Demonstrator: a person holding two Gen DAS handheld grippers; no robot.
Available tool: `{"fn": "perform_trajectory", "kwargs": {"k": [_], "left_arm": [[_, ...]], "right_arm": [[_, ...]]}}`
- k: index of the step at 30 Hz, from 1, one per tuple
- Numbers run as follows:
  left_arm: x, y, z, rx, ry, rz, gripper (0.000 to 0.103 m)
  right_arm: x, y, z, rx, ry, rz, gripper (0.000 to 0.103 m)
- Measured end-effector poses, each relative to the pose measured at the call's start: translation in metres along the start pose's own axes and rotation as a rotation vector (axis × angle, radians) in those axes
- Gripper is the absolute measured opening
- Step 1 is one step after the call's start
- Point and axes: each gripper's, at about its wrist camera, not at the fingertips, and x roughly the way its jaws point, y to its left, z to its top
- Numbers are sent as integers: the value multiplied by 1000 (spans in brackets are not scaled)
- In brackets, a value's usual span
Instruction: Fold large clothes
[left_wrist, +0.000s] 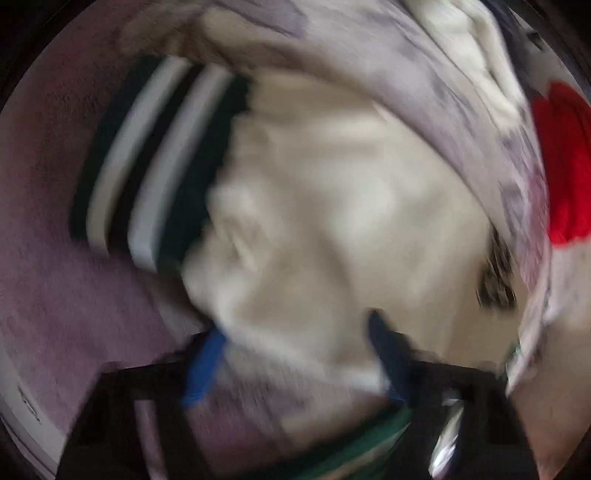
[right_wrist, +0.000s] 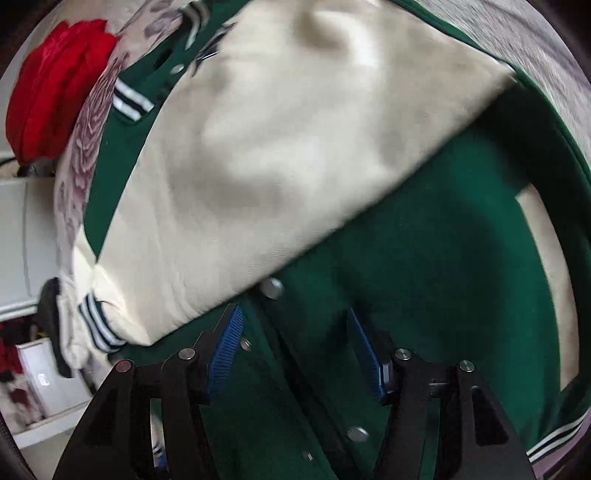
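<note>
Folding looks partly done: jacket lies on the bed, one sleeve crossed over; right claw wide above it, left claw unclear, seemingly around cloth.

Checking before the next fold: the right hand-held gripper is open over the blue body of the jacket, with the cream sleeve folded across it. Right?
Not quite: the jacket body is dark green, not blue; only the gripper's finger pads are blue. The right wrist view shows it. The rest holds: the right hand-held gripper is open over the body, and the cream sleeve lies folded across it.
</note>
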Motion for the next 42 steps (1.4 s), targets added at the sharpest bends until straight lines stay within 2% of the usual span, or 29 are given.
{"fn": "perform_trajectory", "kwargs": {"k": [1,2,3,6,7,11,14,15,16,17,18,20,21,22,23,24,28,29,30,31,34,38,42], "left_arm": [[-4,5,10,-52,-40,-18,31],[-10,7,16,-74,-80,-31,14],[-20,6,24,-67,-136,-42,9],[-52,-7,54,5,-289,-63,7],[-56,-9,68,20,-311,-84,7],[-36,-17,131,48,-293,-131,8],[-3,-25,159,69,-199,-138,16],[4,-26,164,65,-175,-154,27],[7,-26,167,53,-158,-195,34],[8,-26,168,42,-157,-235,49],[8,-27,168,31,-163,-263,56],[7,-33,167,18,-196,-244,53],[5,-38,165,20,-229,-217,50],[1,-44,163,28,-261,-189,38],[-5,-53,159,56,-308,-135,12],[-12,-61,154,88,-344,-113,7],[-57,-99,128,249,-506,-18,4],[-72,-111,118,301,-557,9,4],[-88,-120,107,355,-606,27,4],[-104,-135,93,415,-660,43,4],[-144,-177,47,578,-761,55,3],[-170,-226,-13,760,-764,11,2],[-177,-288,-97,934,-699,-97,1]], "right_arm": [[6,9,0,-13,-5,-15,61],[8,19,-2,-32,-12,-30,61],[9,29,-2,-47,-15,-39,61],[8,49,-9,-115,-44,-66,61],[7,56,-10,-136,-47,-73,61],[10,74,-18,-184,-34,-99,61],[18,82,-21,-175,-8,-96,61],[21,84,-21,-172,-5,-97,61],[23,86,-21,-165,-3,-96,61],[25,87,-20,-172,12,-82,61],[27,88,-20,-160,16,-68,61],[34,91,-19,-142,21,-63,63],[35,91,-18,-138,24,-61,65],[37,92,-17,-137,25,-63,67],[37,94,-17,-140,26,-73,67],[37,96,-16,-143,26,-80,67],[36,113,-14,-193,21,-157,69],[36,120,-13,-215,16,-186,72],[37,124,-12,-232,11,-216,80],[37,128,-11,-250,2,-238,84],[36,142,-7,-292,-24,-290,85],[24,145,3,-265,-36,-242,85],[1,122,10,-211,-36,-179,85]]}}
